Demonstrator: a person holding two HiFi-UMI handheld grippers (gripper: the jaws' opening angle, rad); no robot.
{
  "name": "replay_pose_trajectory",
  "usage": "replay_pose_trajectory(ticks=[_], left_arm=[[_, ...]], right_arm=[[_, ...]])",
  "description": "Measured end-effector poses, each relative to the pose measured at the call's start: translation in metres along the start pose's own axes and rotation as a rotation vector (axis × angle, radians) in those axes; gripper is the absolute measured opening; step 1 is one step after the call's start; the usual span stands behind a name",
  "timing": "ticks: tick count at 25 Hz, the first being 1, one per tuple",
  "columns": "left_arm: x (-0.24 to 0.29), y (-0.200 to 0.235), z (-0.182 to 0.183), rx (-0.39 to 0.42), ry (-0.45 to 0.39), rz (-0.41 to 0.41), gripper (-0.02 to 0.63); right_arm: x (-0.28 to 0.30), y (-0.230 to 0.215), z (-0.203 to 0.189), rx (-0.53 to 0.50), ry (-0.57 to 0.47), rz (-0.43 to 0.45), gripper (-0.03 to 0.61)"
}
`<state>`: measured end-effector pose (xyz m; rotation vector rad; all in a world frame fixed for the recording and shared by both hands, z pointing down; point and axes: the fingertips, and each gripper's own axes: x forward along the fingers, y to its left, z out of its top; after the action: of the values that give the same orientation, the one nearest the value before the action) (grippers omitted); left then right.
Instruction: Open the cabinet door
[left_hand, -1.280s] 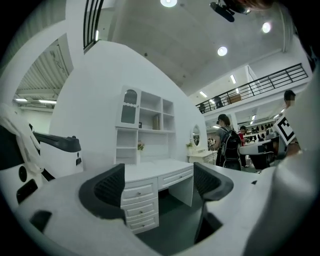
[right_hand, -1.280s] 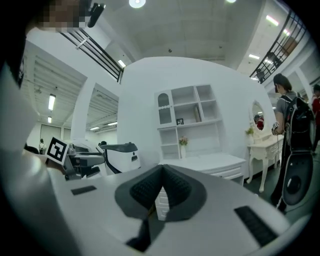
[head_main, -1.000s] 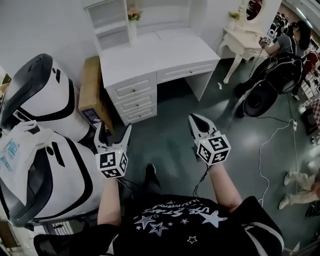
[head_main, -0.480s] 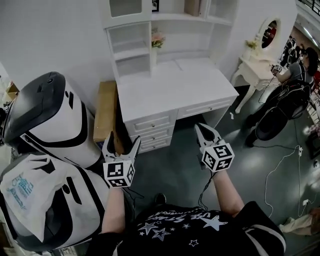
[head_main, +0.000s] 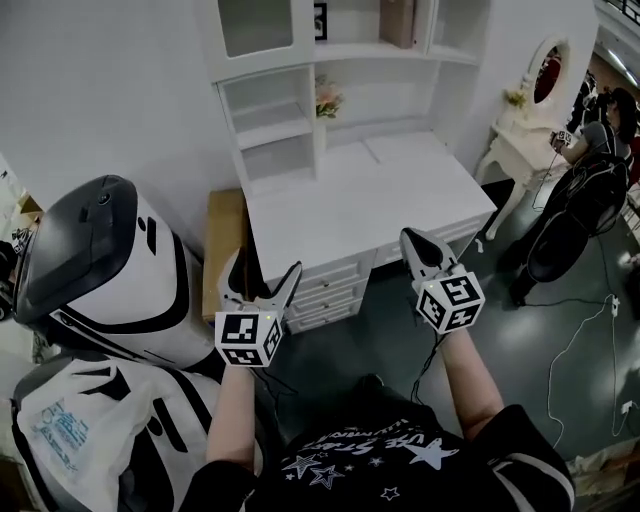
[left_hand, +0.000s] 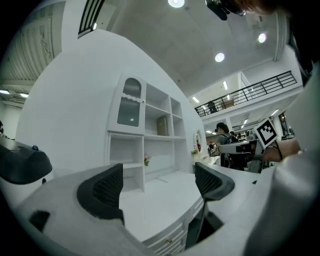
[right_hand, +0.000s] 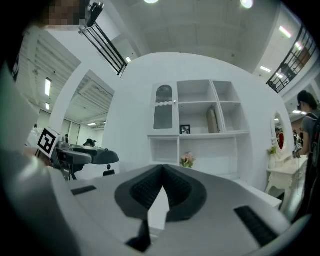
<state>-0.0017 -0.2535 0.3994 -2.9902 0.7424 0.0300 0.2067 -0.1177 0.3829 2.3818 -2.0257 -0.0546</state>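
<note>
My left tool (head_main: 262, 272) is wide open, right tool (head_main: 413, 242) pinched shut, both empty, just in front of the bench (head_main: 360, 205); cabinet door (head_main: 250, 25) sits up beyond them.

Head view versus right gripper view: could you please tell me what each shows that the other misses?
Only the head view shows the desk drawers and the cardboard box beside them. Only the right gripper view shows the cabinet door whole, arched top included, and the ceiling lights. Both show the flowers, the picture frame and the right gripper, jaws together and empty.
</note>
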Motion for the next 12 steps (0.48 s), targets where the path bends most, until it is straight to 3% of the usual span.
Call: replay_pose_trajectory(ticks=[7,12], left_arm=[[0.061,0.018,0.042,0.024,-0.067,-0.013,0.449],[0.108,0.039,0.062,0.095,-0.073,0.023,0.448]], right_arm=[[0.058,-0.039,0.039,-0.02,-0.08,0.03,0.006],[0.116,-0.073,0.06,0.019,-0.125,0.066,0.006]])
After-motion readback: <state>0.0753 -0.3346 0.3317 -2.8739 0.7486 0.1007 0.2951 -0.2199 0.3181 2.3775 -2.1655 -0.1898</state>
